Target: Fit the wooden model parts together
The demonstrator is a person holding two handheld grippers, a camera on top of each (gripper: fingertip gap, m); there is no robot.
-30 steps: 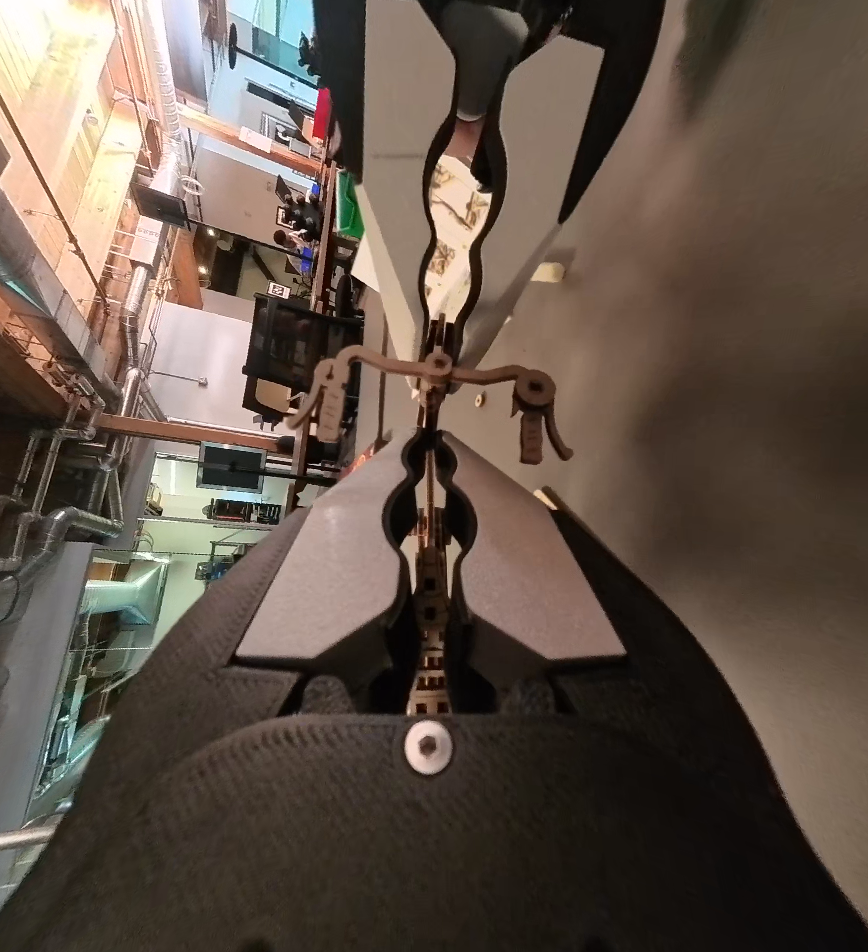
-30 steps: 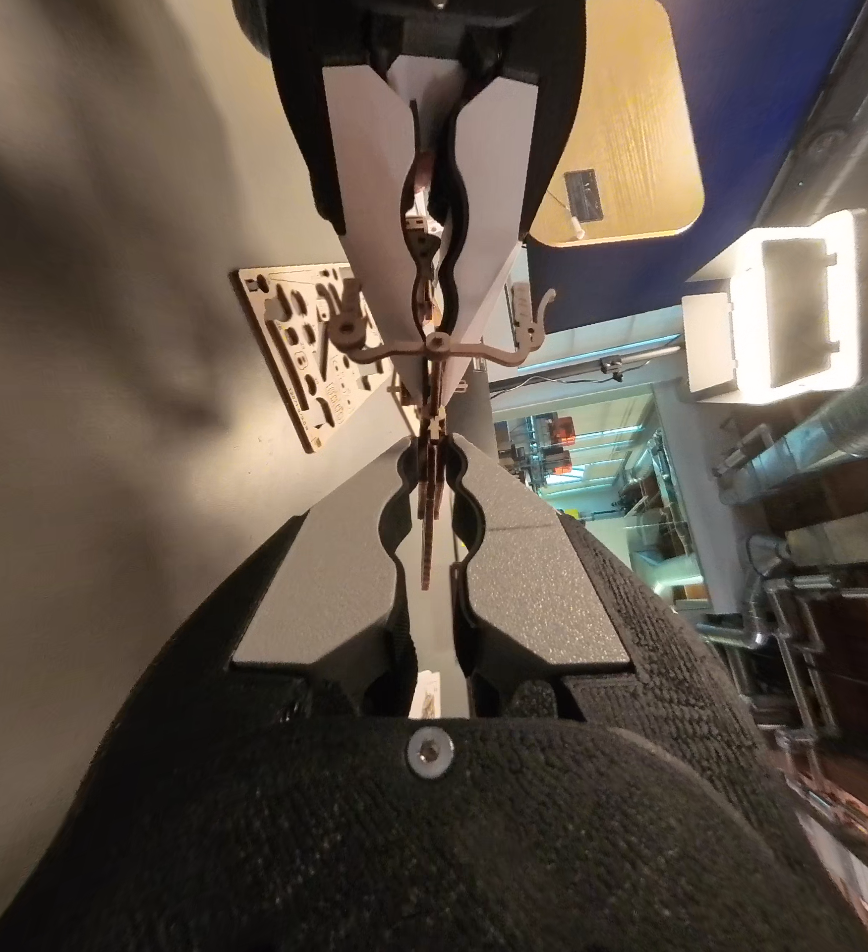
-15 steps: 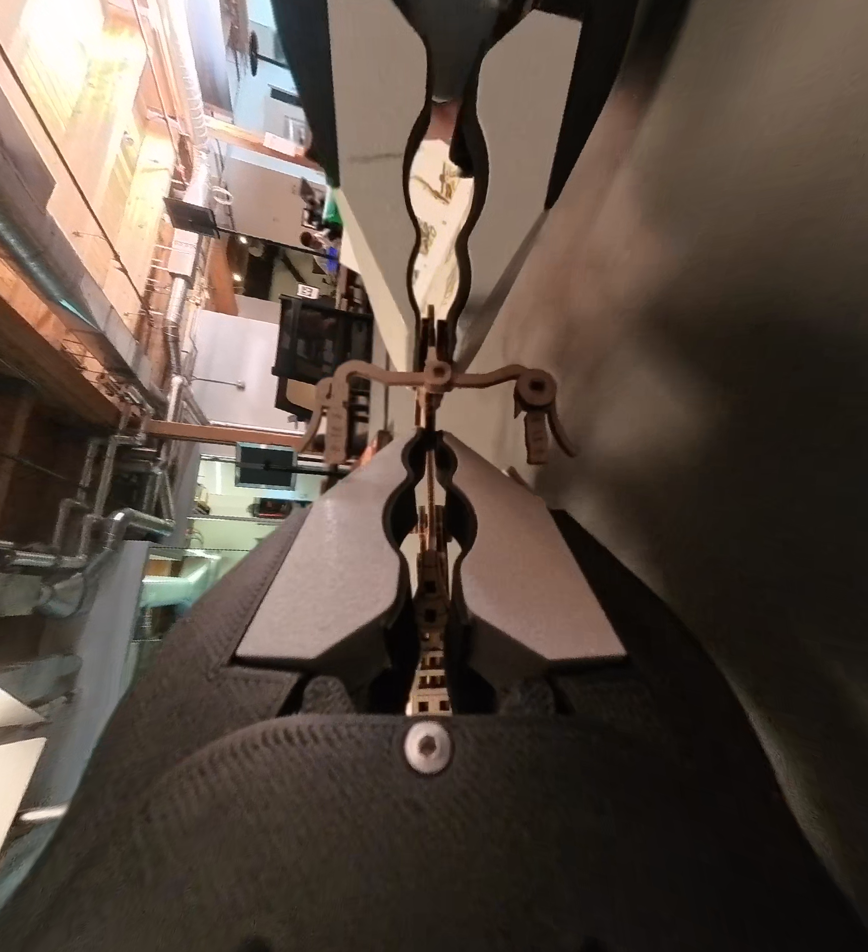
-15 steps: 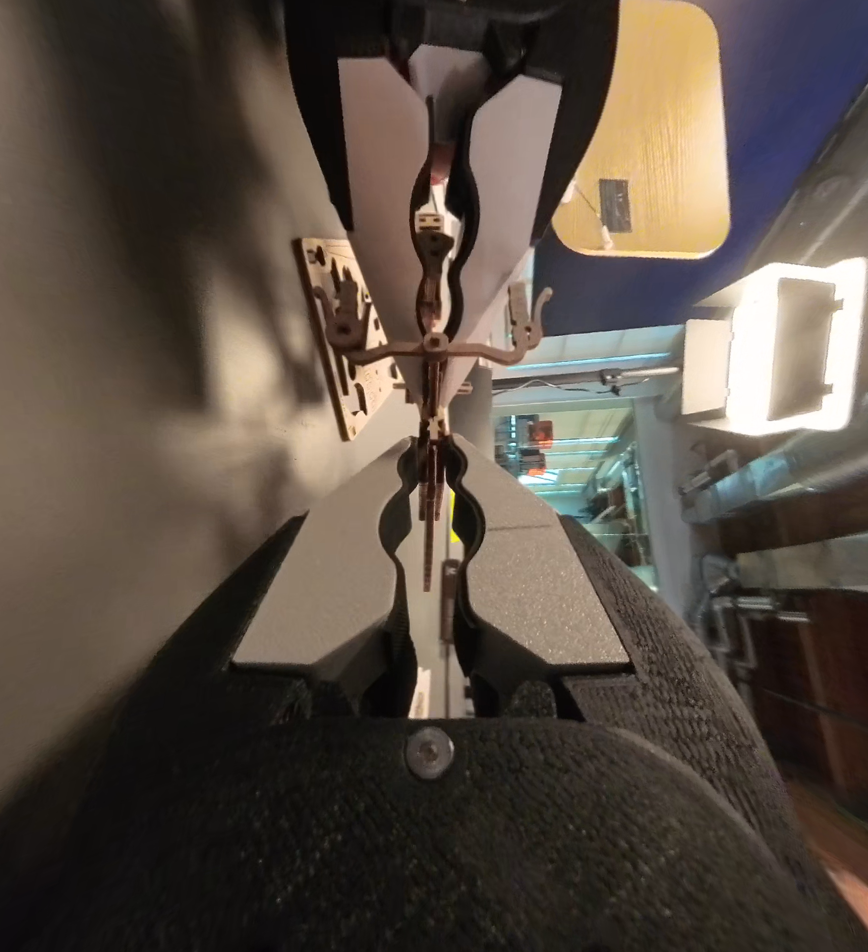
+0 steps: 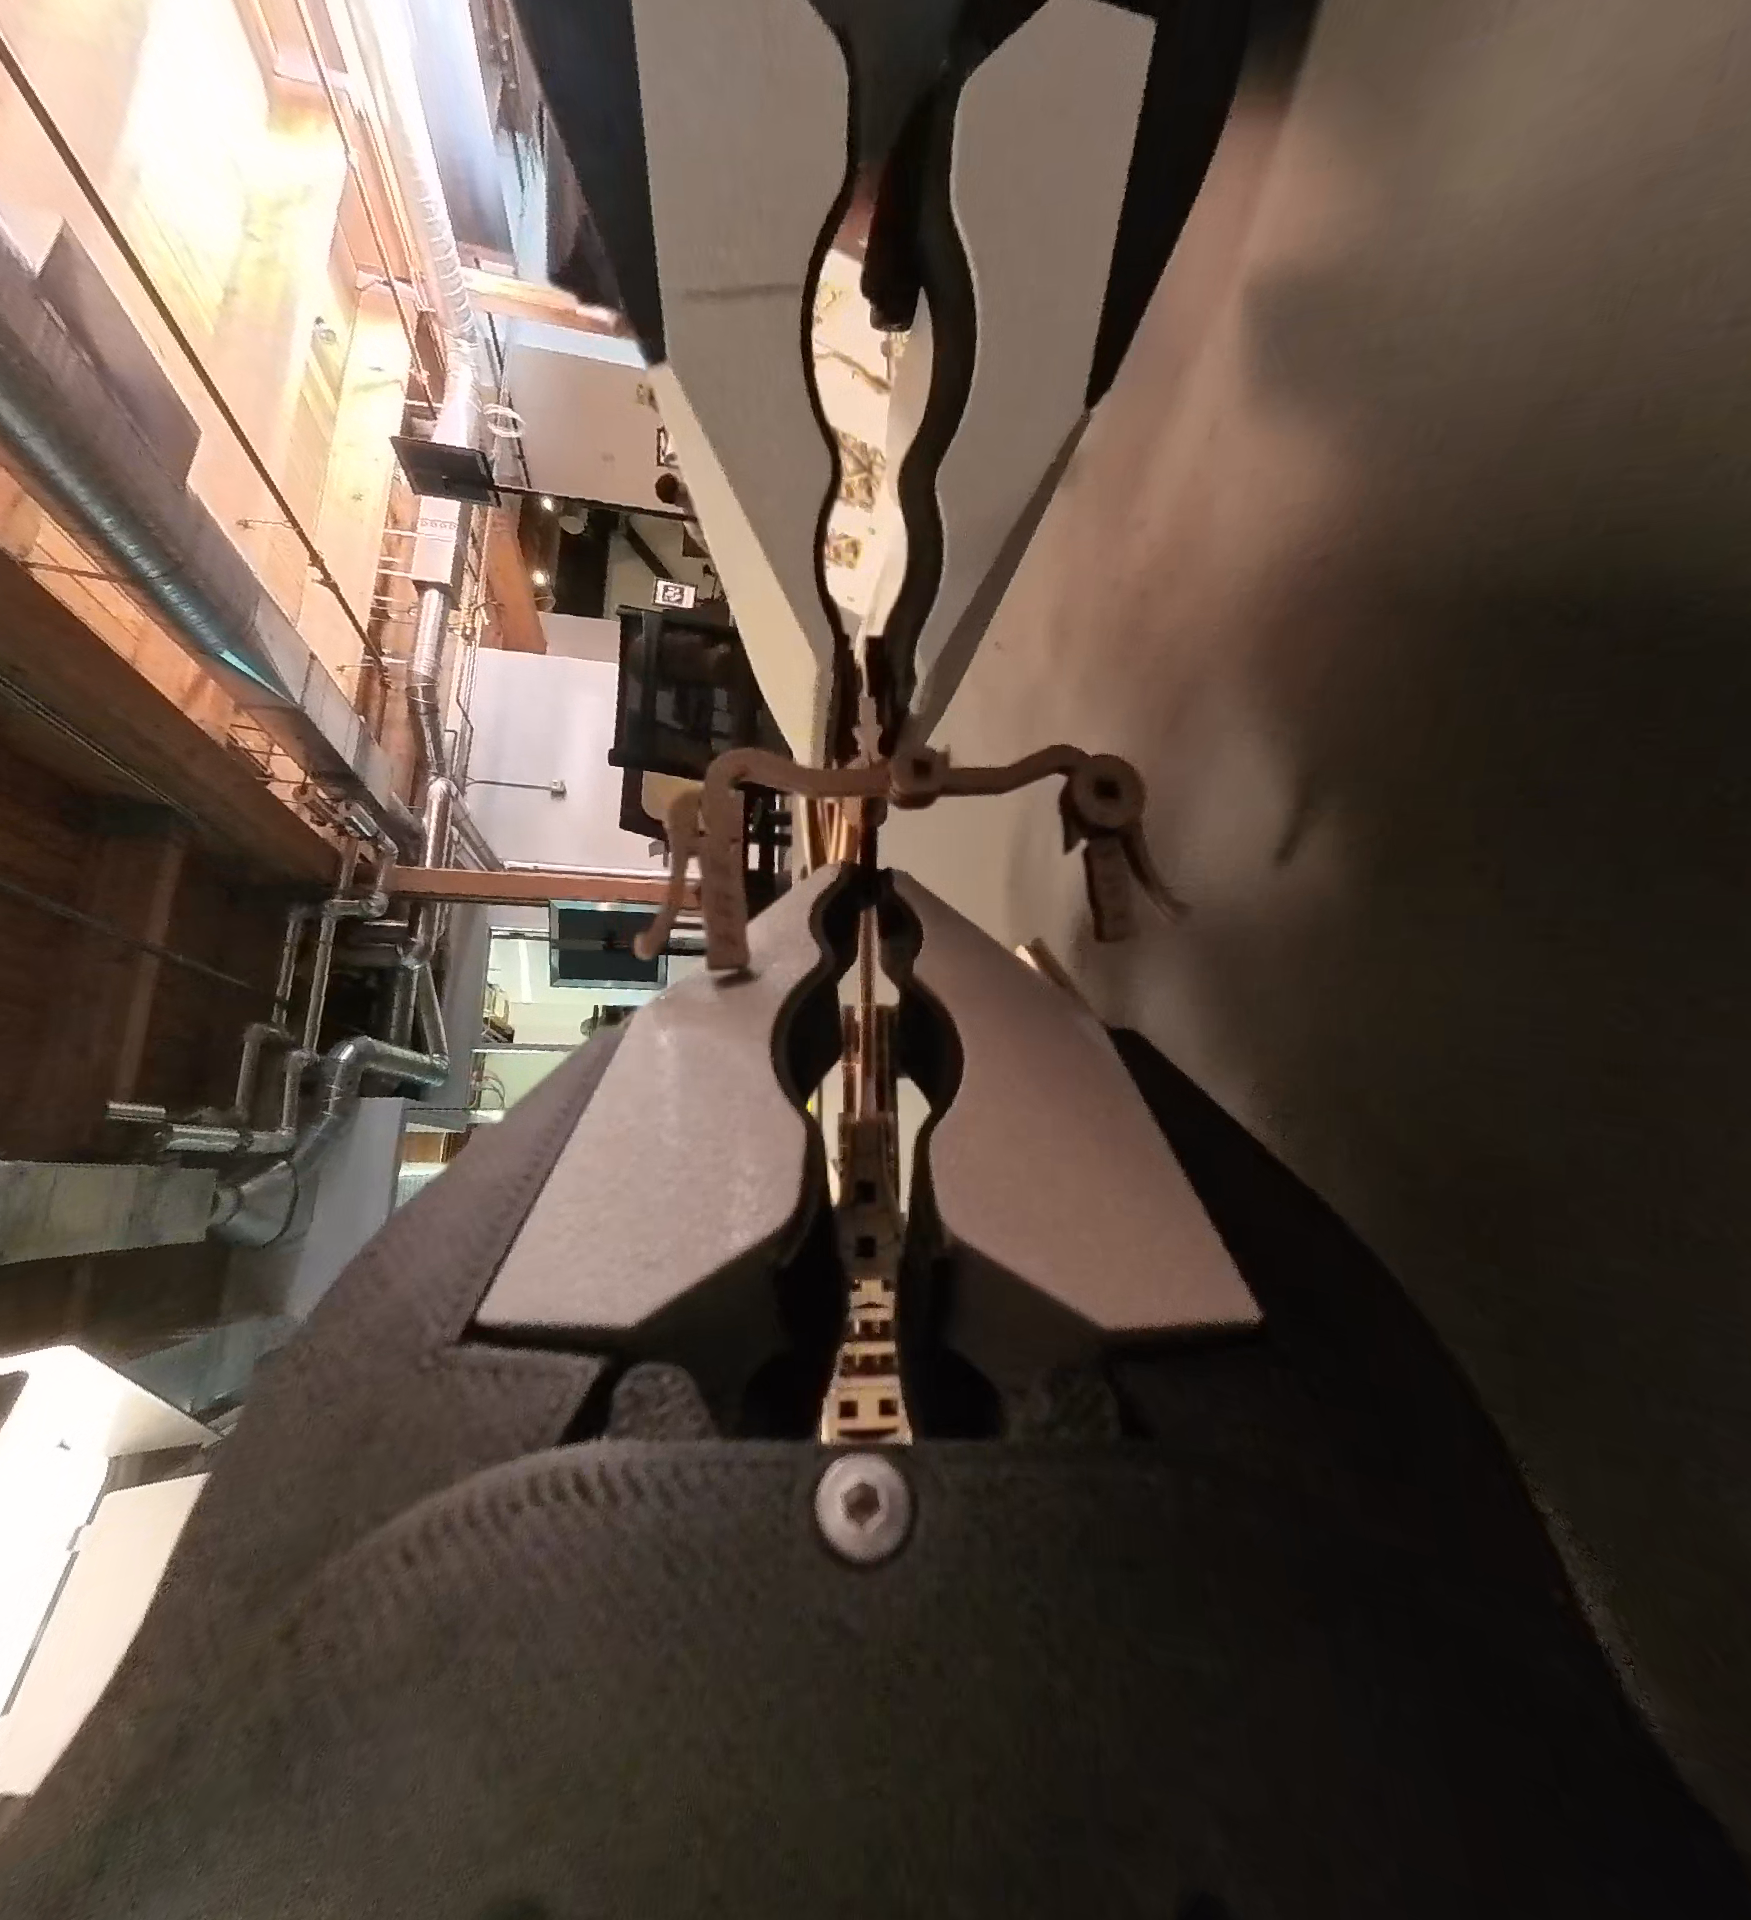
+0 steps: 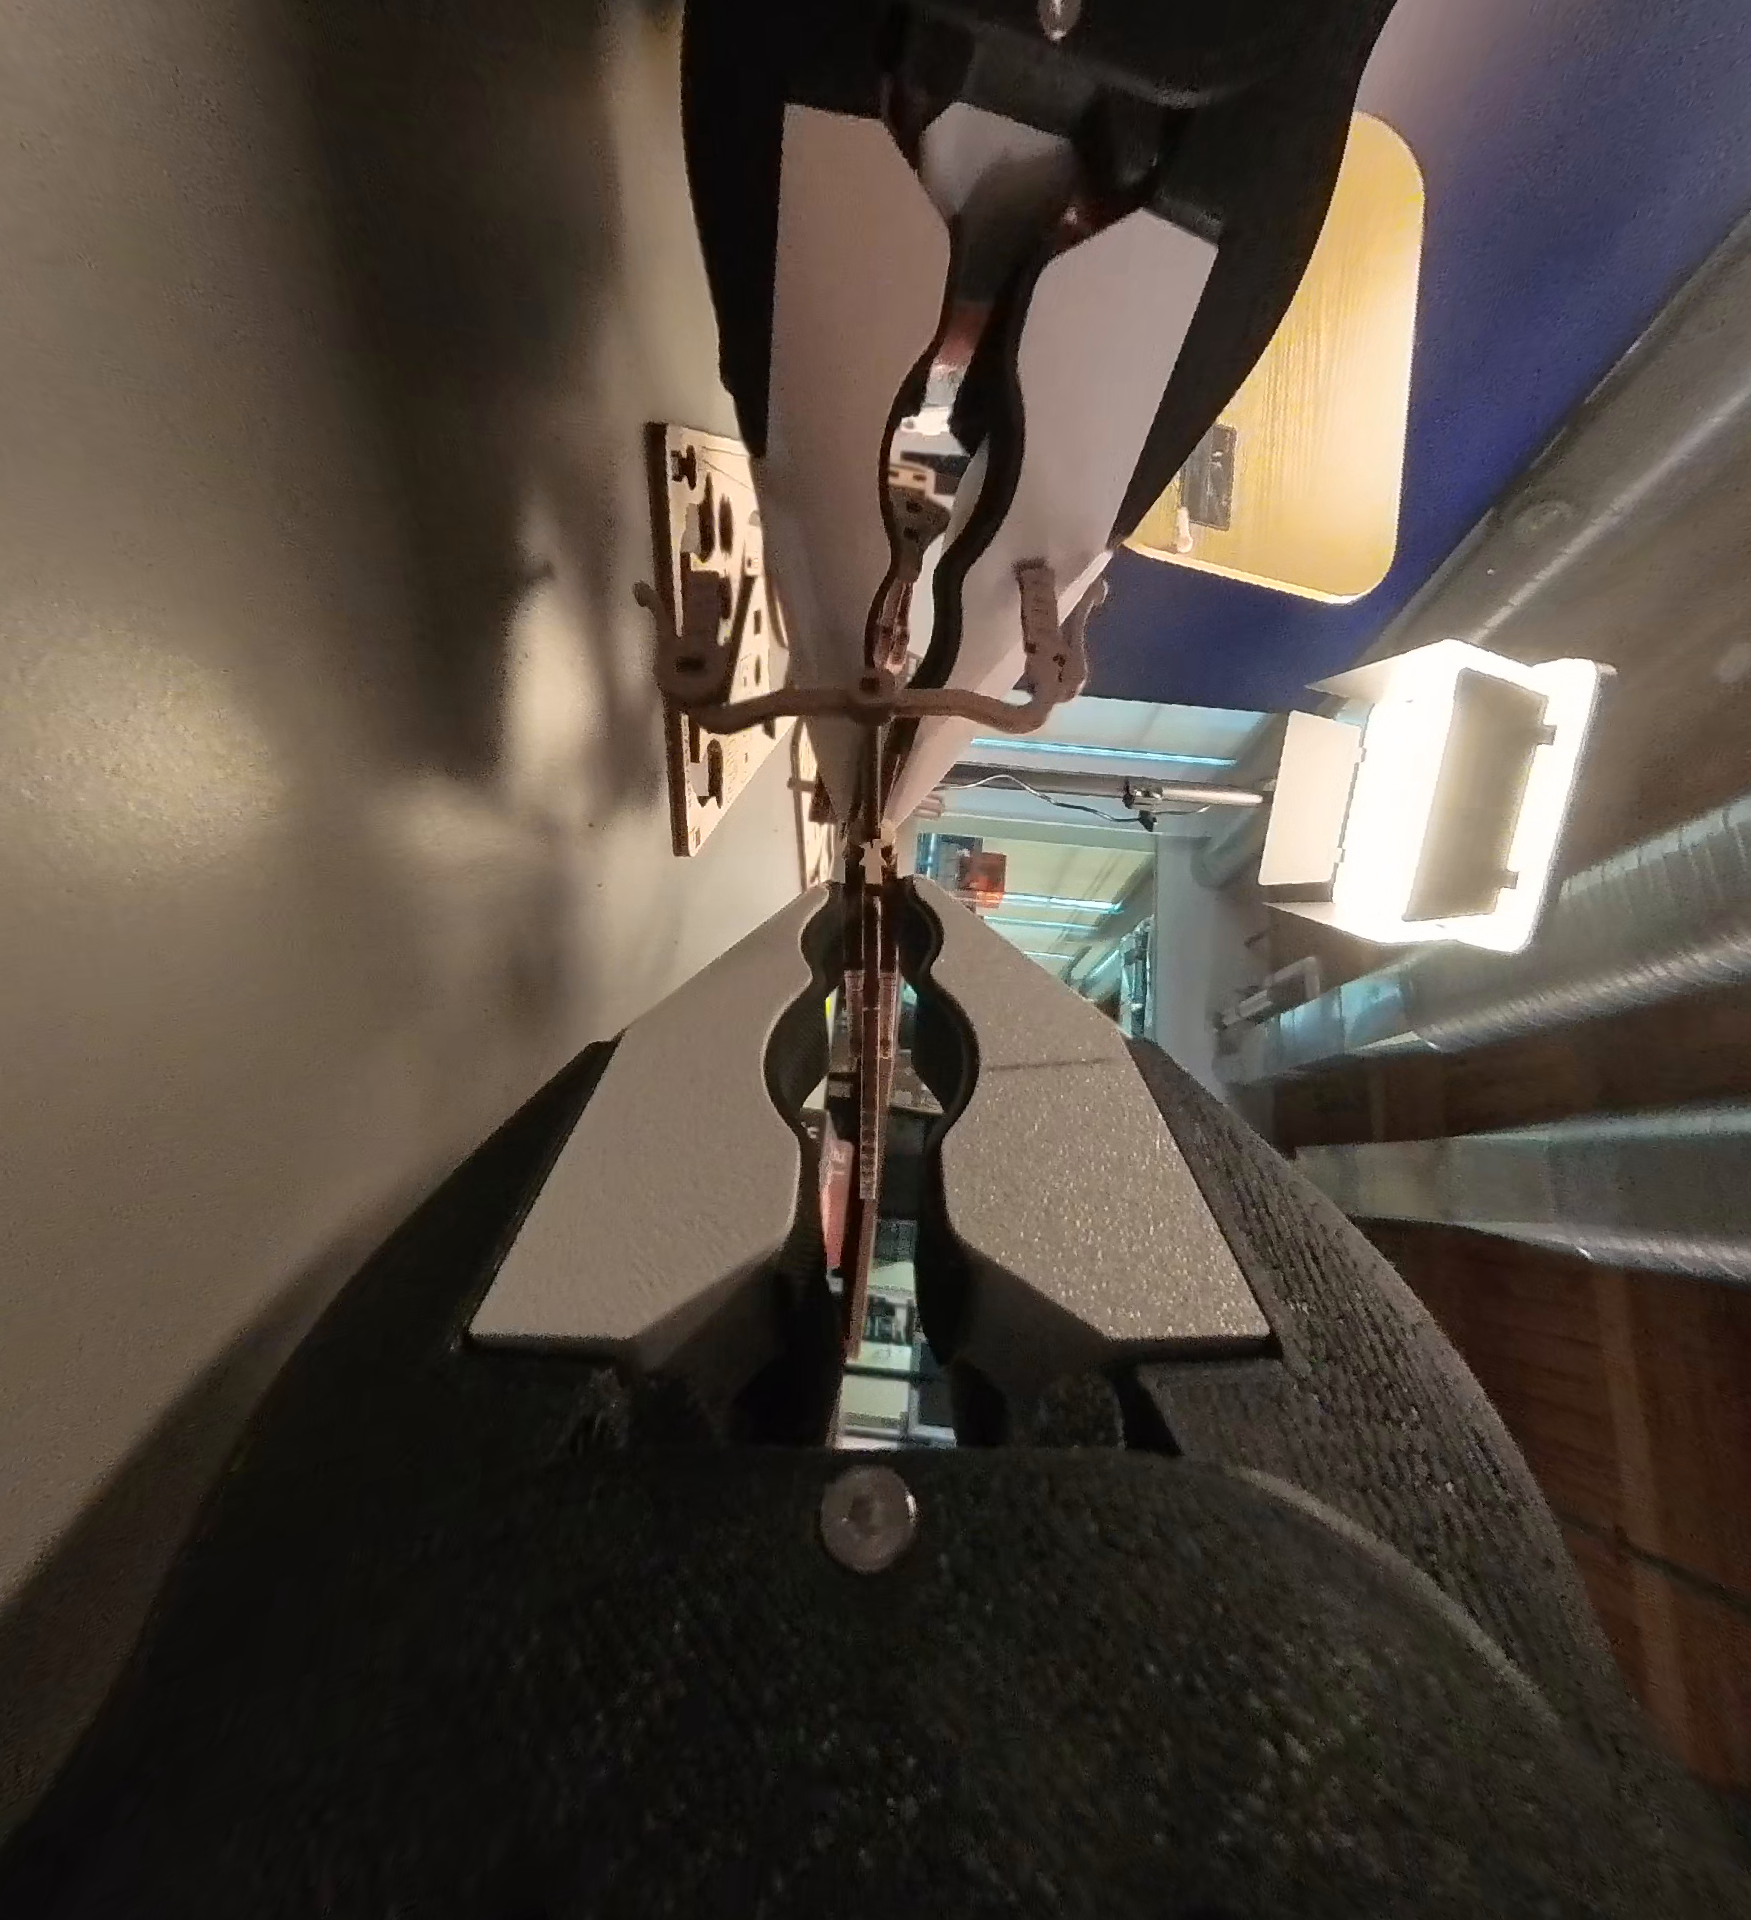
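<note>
Left gripper (image 5: 866, 883) closed, clamped on thin wooden model (image 5: 869, 1236) at frame centre. Right gripper (image 6: 871, 883) likewise clamped on opposite end of same model, tip to tip. Handlebar piece (image 6: 876, 707) seen crosswise between tips, mid-frame. Perforated wooden parts sheet (image 6: 710, 644) noted flat on grey table (image 6: 227, 727), upper left of right wrist view.

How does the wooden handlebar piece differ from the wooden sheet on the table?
The handlebar is thin and curved; the sheet is a flat board full of cut-outs. The handlebar is raised on the held model; the sheet lies on the table. Both are brown wood.
</note>
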